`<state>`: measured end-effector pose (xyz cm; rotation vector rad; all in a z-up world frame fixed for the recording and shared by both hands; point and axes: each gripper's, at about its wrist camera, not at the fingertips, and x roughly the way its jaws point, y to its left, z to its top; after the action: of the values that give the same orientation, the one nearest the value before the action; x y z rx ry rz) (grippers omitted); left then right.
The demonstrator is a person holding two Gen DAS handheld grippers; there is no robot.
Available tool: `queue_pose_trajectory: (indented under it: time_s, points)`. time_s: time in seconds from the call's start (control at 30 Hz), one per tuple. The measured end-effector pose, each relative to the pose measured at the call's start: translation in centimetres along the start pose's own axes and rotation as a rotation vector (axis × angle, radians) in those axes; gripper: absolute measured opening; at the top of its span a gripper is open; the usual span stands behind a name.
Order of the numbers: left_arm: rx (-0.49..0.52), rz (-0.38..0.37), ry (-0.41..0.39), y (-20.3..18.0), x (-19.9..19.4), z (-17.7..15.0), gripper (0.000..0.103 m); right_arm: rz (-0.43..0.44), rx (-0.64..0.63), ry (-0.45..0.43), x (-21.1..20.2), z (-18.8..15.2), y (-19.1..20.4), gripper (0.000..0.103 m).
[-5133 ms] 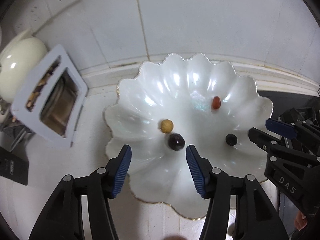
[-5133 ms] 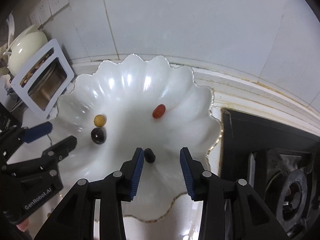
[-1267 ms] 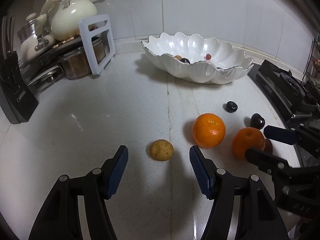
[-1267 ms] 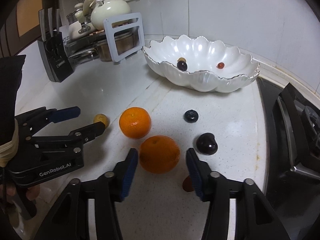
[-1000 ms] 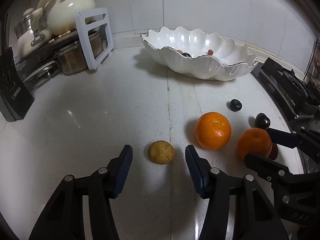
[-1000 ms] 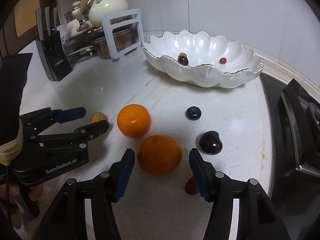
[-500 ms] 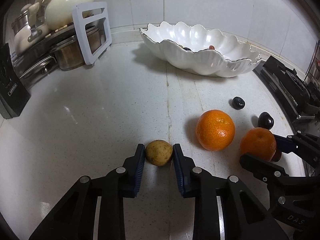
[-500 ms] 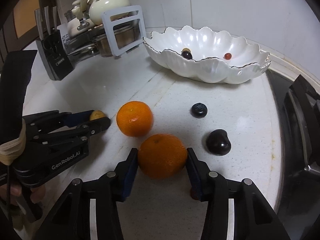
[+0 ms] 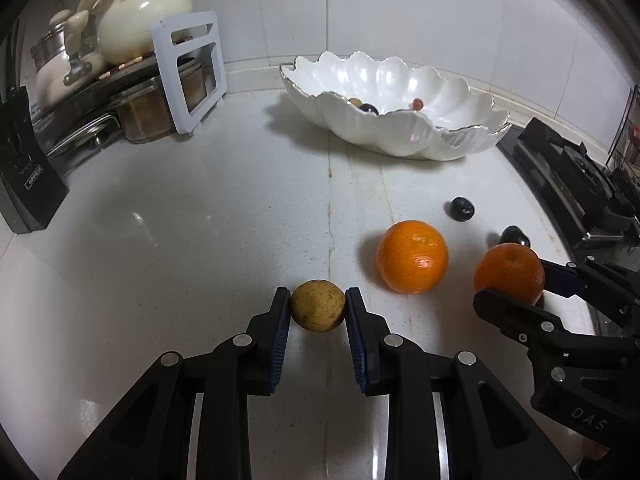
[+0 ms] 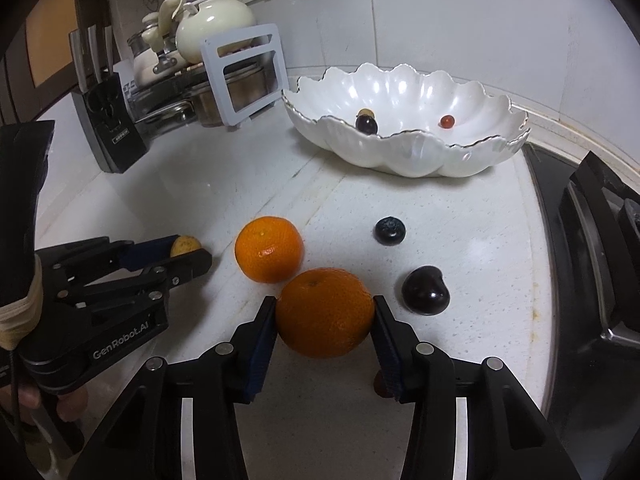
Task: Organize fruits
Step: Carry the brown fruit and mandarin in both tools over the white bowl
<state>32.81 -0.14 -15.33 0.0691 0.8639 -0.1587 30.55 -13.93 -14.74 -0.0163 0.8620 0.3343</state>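
Two fruits are gripped on the white counter: the left gripper pinches a small yellow-brown fruit, and to its right the right gripper clamps an orange. Between them sits a second orange. Farther off, right of centre, the scalloped white bowl holds three small fruits.

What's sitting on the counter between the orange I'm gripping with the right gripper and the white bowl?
In the right wrist view, only a blueberry lies on that stretch between the gripped orange and the bowl; the rest is bare counter.
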Motion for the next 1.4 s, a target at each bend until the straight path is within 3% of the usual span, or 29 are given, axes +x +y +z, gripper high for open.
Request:
queue_pose_trajectory:
  time_s: [0.73,1.4]
  points:
    - [0.008,-0.028,-0.180,-2.2,-8.1,2.6,0.028,-0.051,0.013,-0.178,-6.6,2.2,-1.0,0.047]
    - [0.003,-0.051,-0.298,-4.0,-10.5,7.9,0.028,-0.116,0.027,-0.315,-10.6,6.8,-2.9,0.047]
